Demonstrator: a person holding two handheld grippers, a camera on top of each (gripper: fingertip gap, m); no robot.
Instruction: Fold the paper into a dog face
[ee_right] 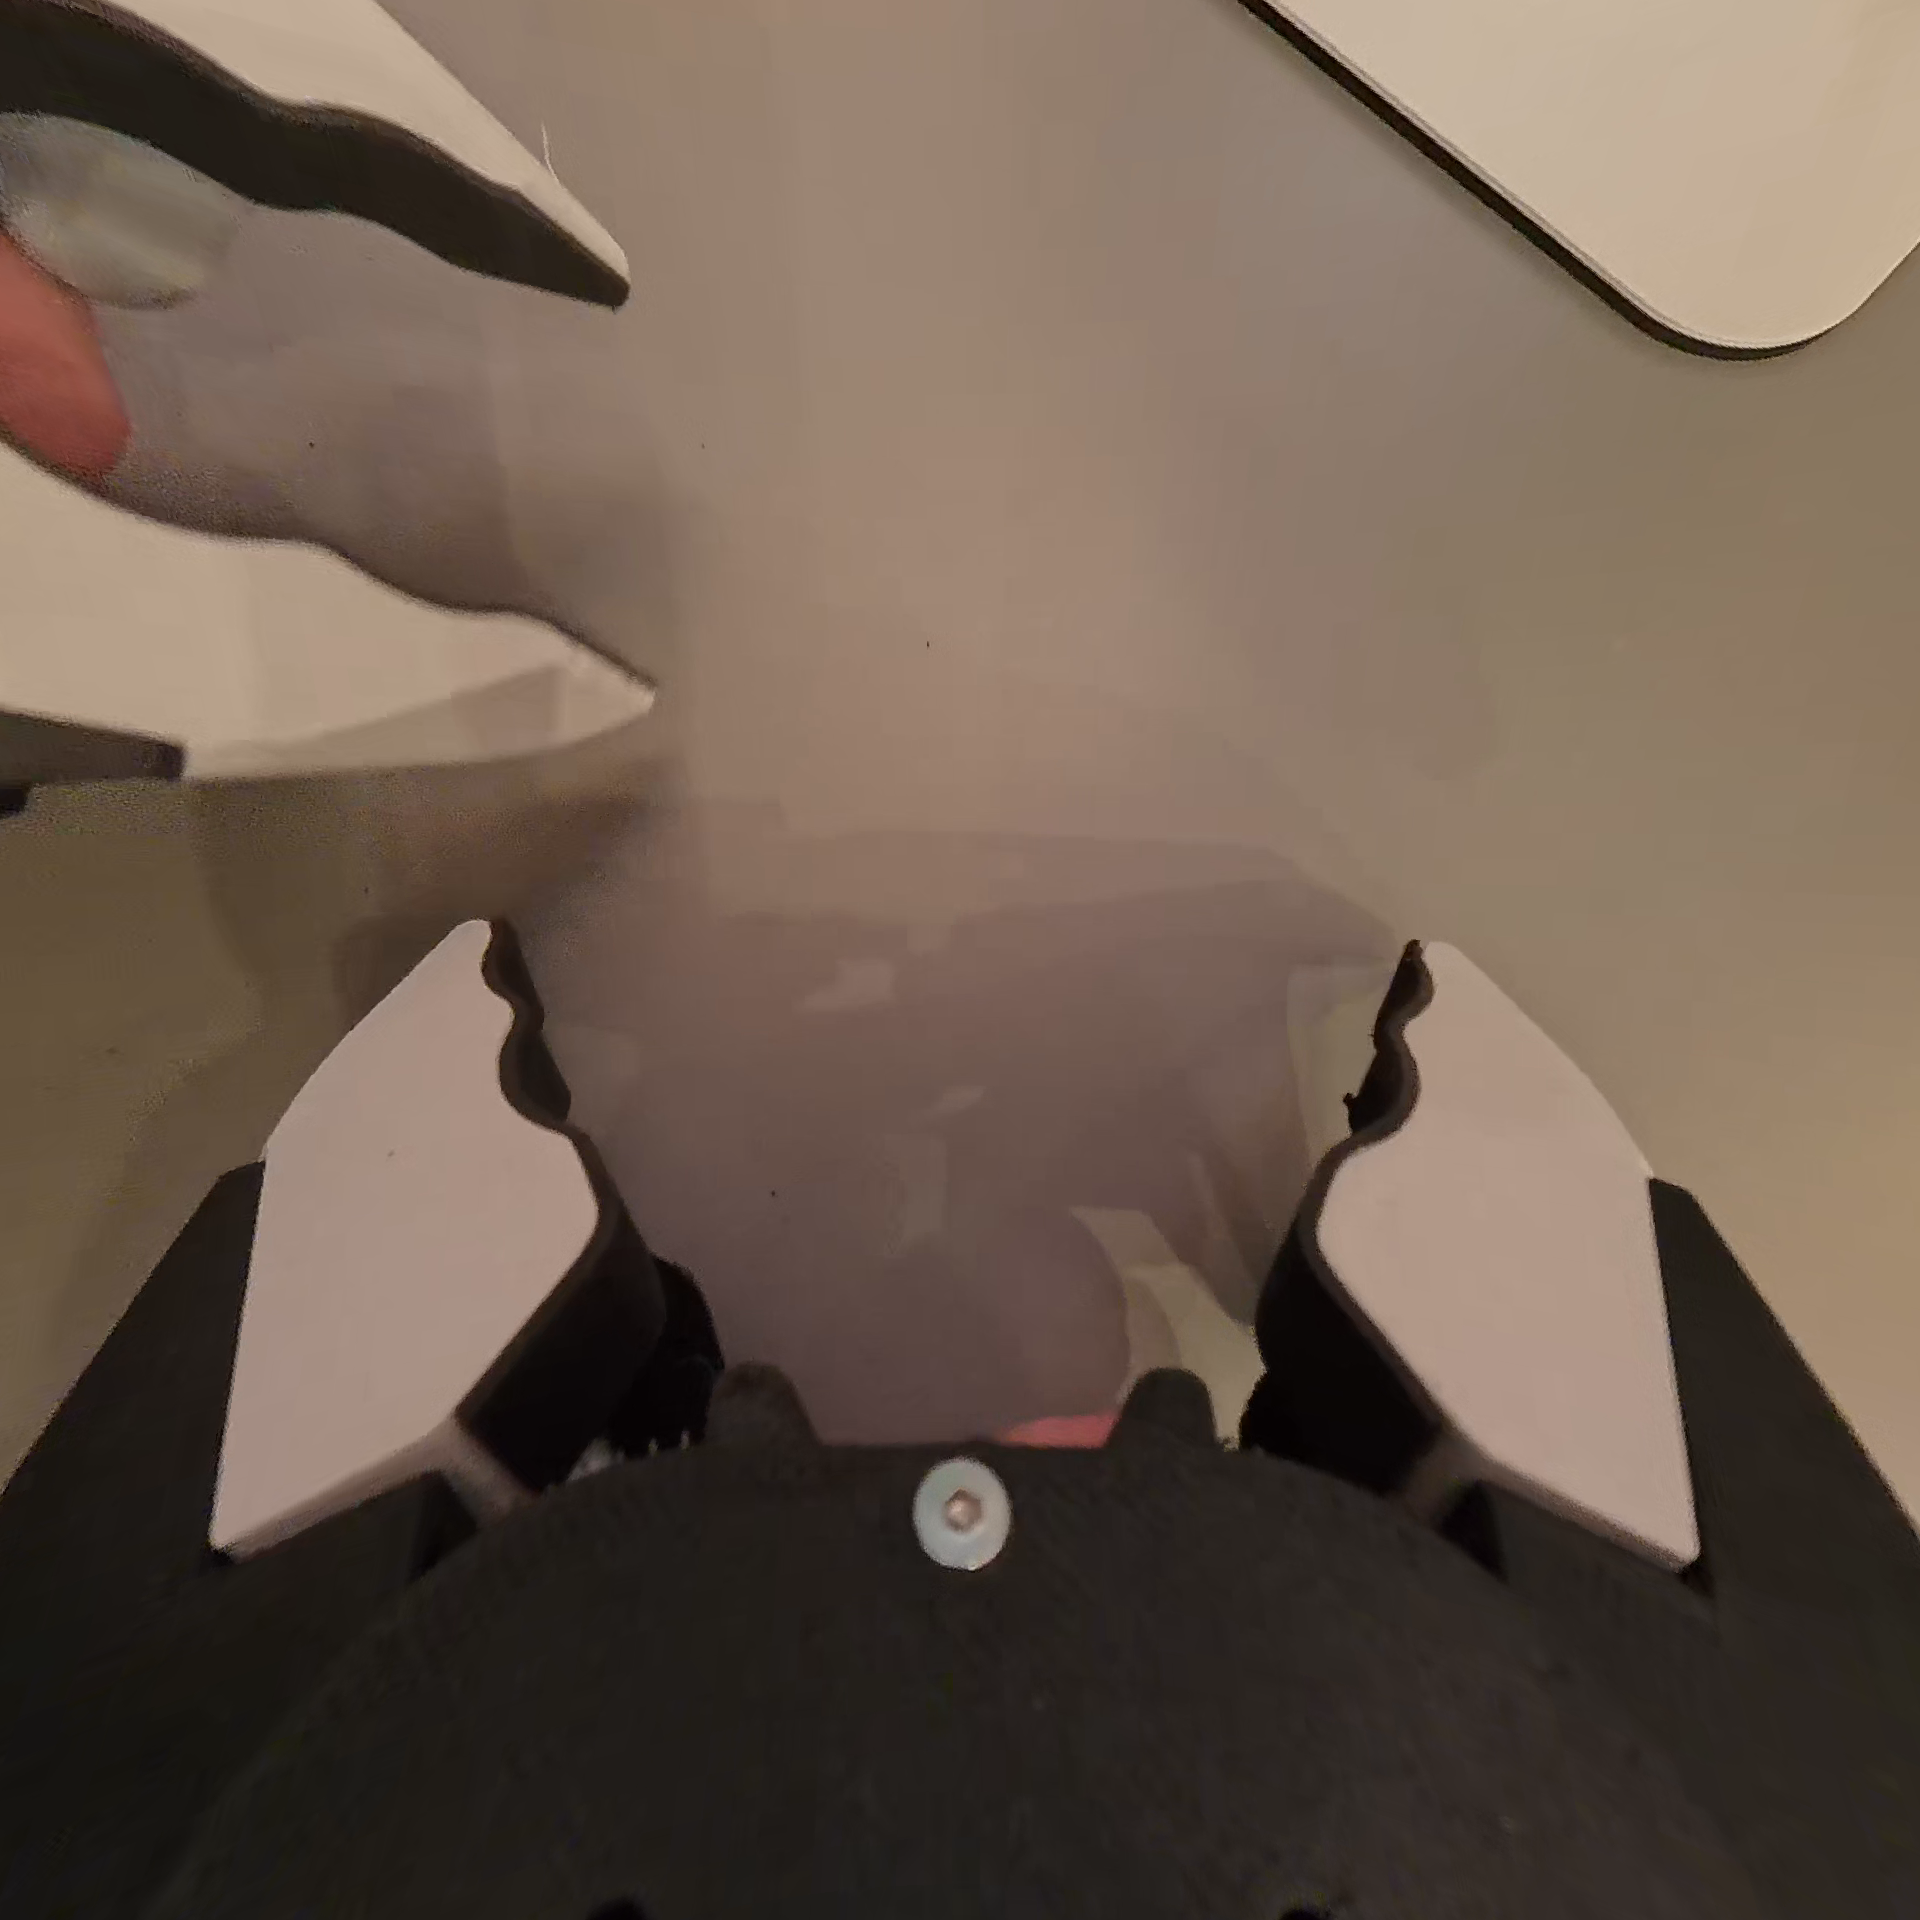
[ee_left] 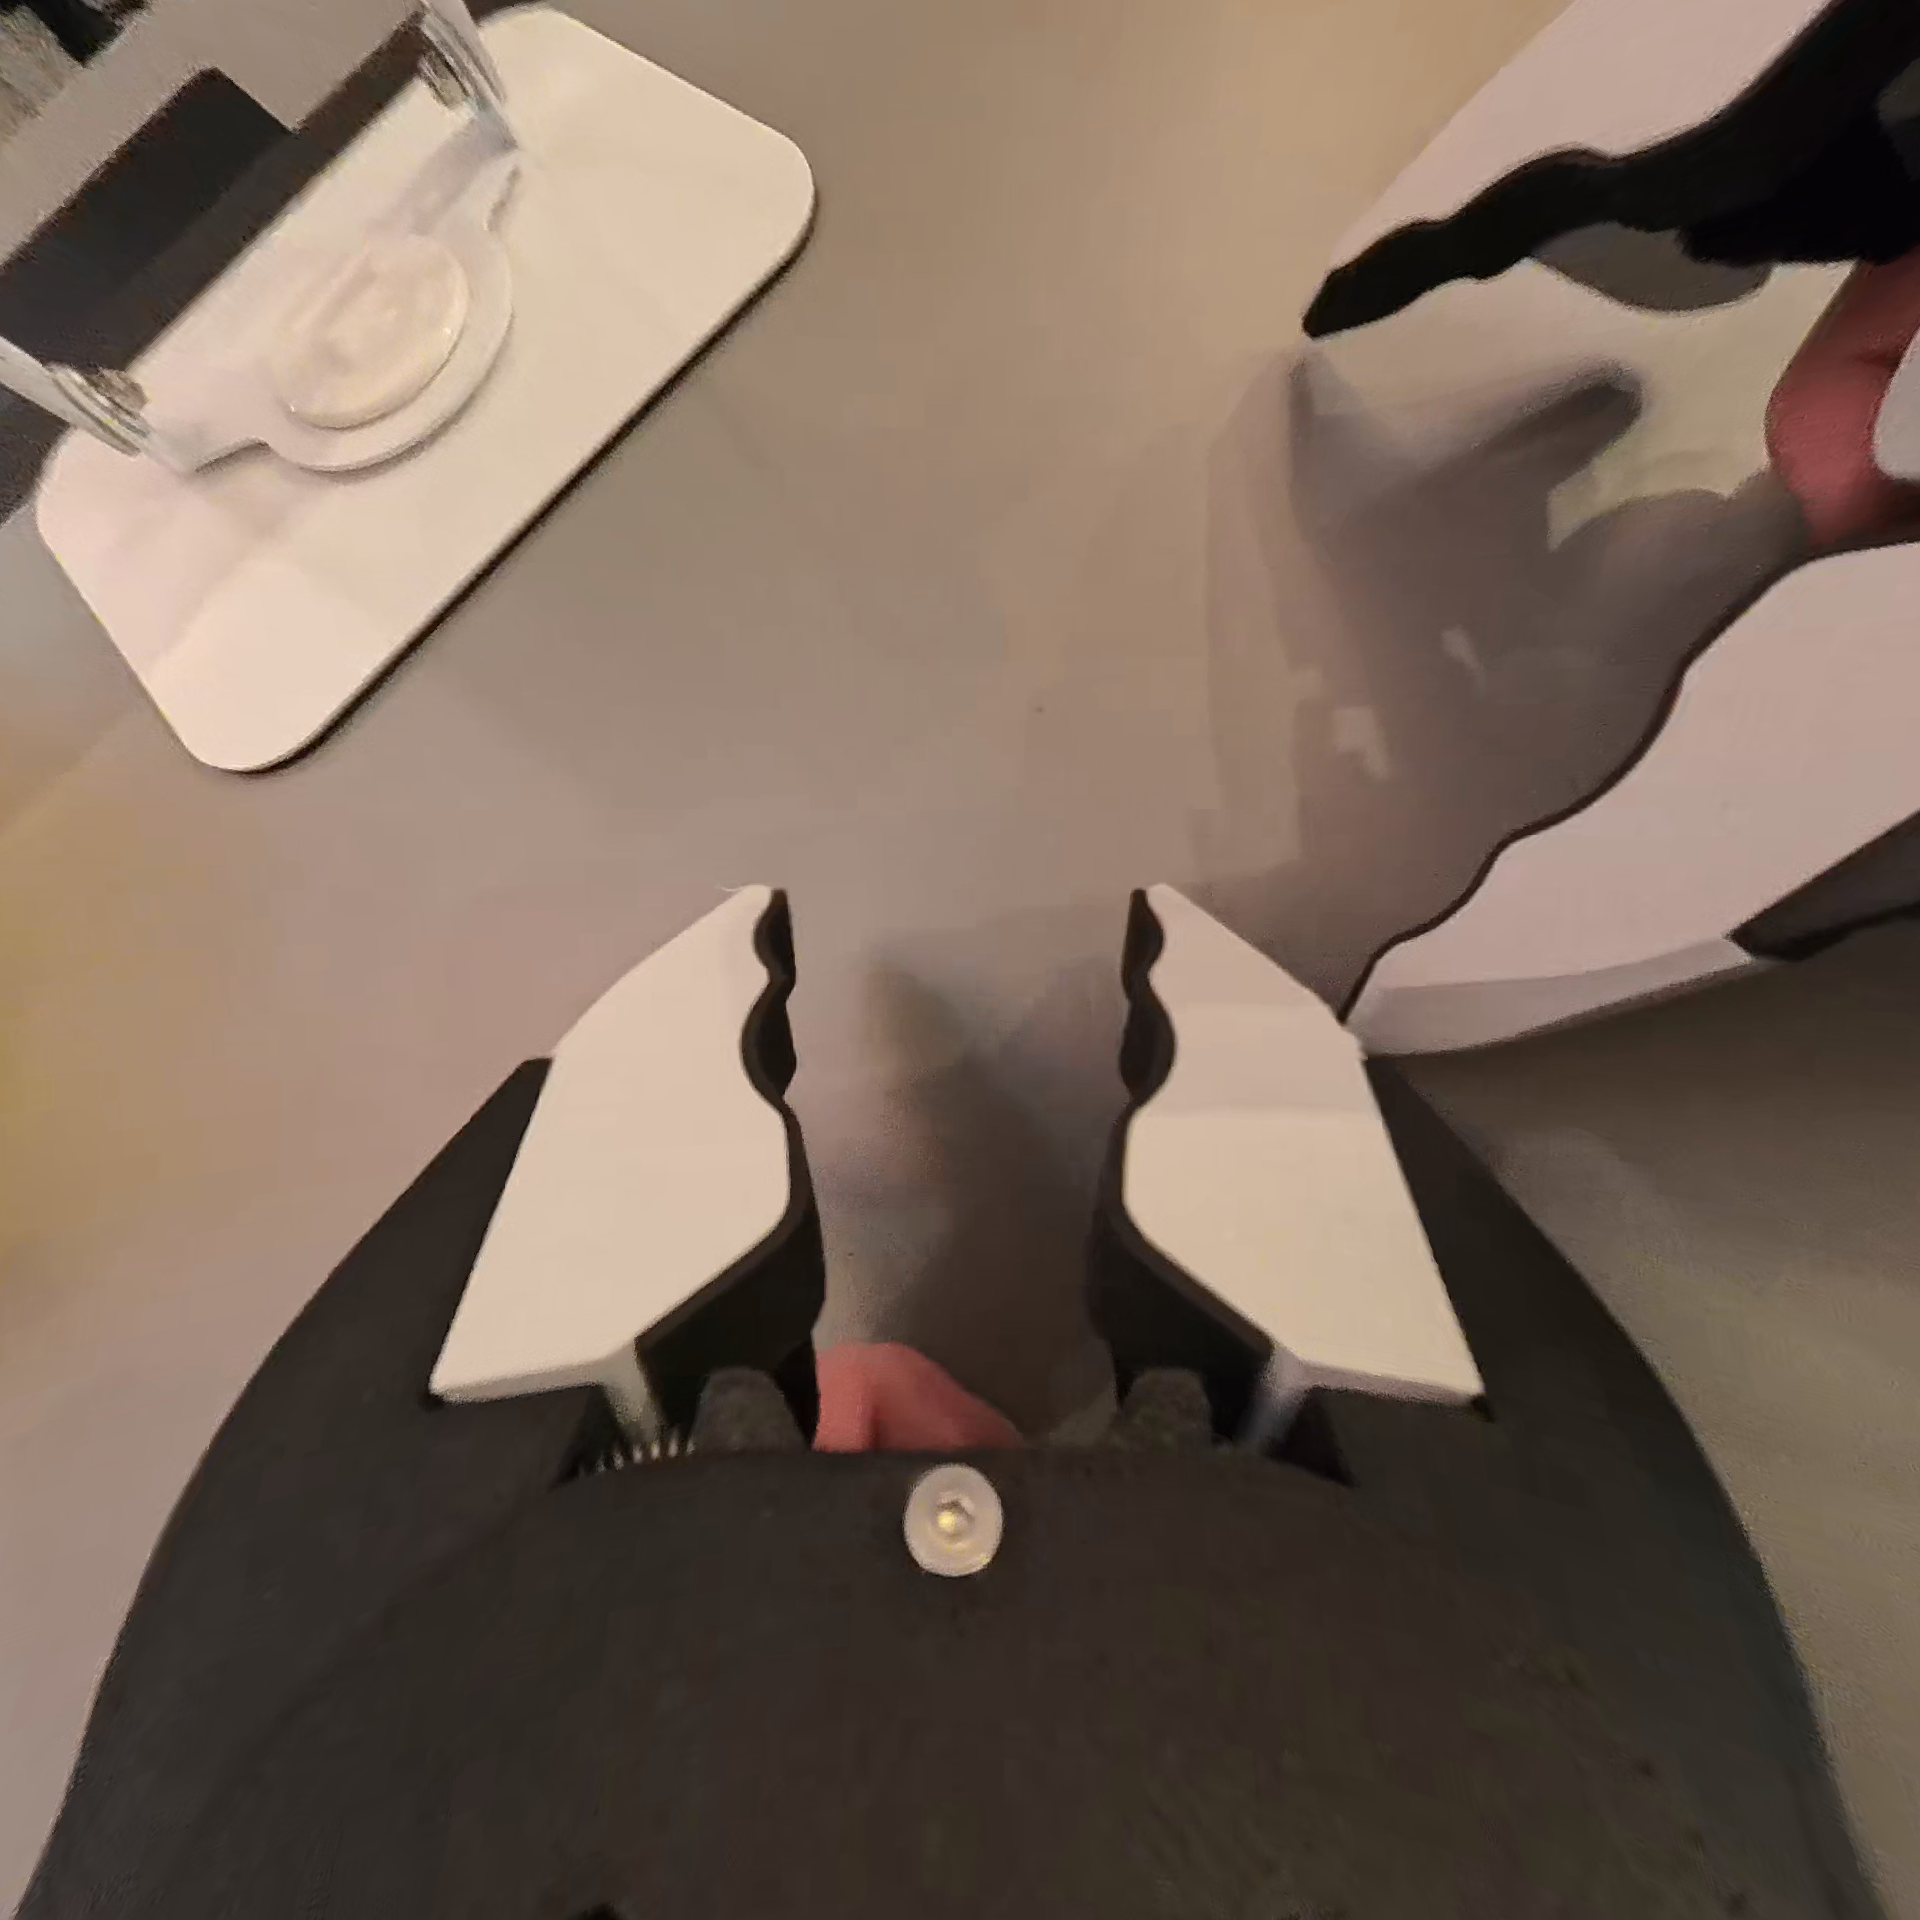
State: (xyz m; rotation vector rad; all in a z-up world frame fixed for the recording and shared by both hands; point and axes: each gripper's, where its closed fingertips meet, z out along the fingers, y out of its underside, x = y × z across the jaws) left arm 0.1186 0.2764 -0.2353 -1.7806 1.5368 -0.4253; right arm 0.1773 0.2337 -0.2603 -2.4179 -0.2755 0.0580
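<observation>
Left gripper (ee_left: 956, 914): jaws apart, empty. Right gripper (ee_right: 951, 935): jaws wide apart, empty. Paper not visible in either view; location cannot tell. Grey table (ee_left: 987, 520) ahead of both. White stand base (ee_left: 582, 343) ahead-left of left gripper. Judgement: paper light, limp, creases readily, slippery on smooth table; pinch corner or edge.

Dim warm light, soft shadows, blurred wide-angle edges

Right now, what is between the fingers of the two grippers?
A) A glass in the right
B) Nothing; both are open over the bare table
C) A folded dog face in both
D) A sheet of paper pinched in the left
B: the left gripper and the right gripper both show spread fingers with only grey table between them.
</observation>
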